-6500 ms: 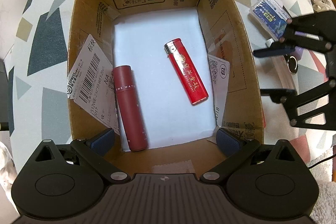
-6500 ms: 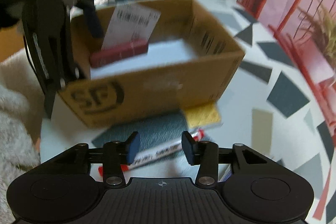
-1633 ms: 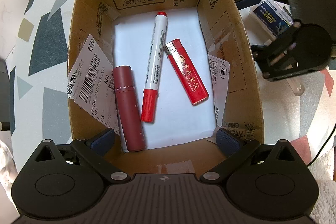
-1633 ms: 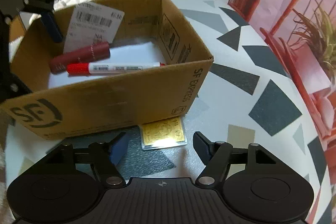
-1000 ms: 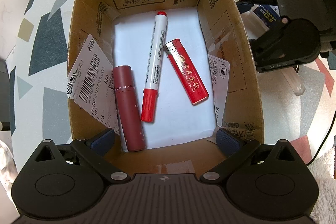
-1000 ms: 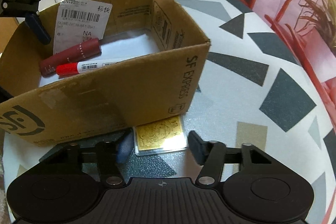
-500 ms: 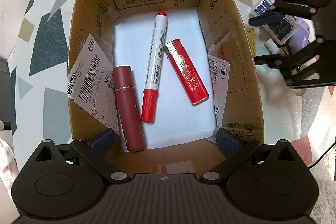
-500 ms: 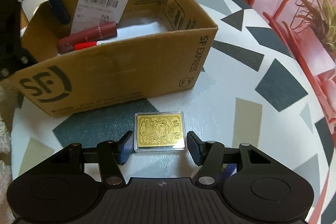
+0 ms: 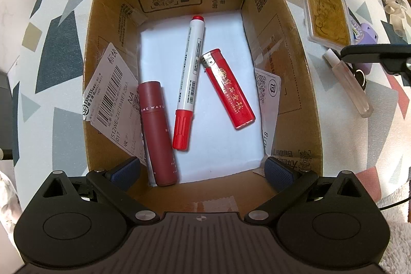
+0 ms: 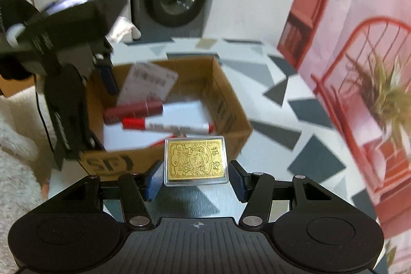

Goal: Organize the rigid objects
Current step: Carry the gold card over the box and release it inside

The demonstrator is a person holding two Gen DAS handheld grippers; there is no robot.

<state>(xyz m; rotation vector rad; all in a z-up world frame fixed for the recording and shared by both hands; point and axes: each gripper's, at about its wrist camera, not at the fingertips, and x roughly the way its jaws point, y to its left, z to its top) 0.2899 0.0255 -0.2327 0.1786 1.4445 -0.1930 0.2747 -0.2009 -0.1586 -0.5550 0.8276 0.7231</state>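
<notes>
Boxed: marker (image 9: 190,84), lighter (image 9: 228,91), tube (image 9: 158,132).
Right tool (image 10: 196,177): clamped on gold card (image 10: 196,161), lower centre.
Left tool (image 9: 203,168): apart, empty.
Left: vial (image 9: 348,84), right edge.

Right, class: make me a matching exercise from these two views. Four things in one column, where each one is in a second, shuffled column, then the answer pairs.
Things
1. marker
2. gold card
3. clear tube
4. shipping label

Places
A. on the table, outside the box
B. stuck on the box's inner side wall
C. between the right gripper pads, off the table
D. lying on the white paper in the box, between the lighter and the dark red tube

Pairs: 1-D, 2-C, 3-A, 4-B
</notes>
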